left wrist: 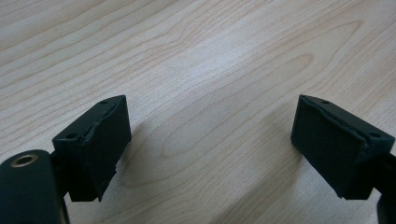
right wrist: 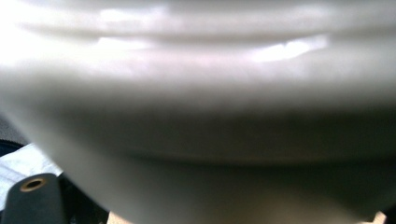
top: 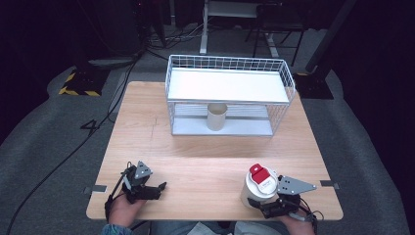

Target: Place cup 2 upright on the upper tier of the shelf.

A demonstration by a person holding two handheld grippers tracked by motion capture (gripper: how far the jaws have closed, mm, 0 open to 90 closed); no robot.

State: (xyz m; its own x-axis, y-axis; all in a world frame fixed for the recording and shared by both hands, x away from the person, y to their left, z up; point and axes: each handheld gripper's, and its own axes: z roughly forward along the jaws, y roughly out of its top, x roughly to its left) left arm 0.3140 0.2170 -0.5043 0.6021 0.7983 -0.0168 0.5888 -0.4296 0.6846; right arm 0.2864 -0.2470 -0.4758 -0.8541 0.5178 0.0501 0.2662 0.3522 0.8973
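- The white container (top: 256, 192) with a red lid stands at the near right of the table (top: 205, 161).
- The right gripper (top: 266, 205) is clamped around its base (very blurred close up).
- The left gripper (top: 155, 188) rests near left, jaws wide apart, holding nothing.
- A beige cup (top: 217, 116) stands inside the wire rack (top: 230, 93), at the far side.

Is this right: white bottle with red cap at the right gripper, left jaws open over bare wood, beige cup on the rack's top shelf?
One error: the beige cup stands on the lower level of the wire rack, under the white top shelf, as the high view shows. The rest holds: the white bottle with a red cap is at the right gripper, and the left gripper has its jaws open over bare wood.
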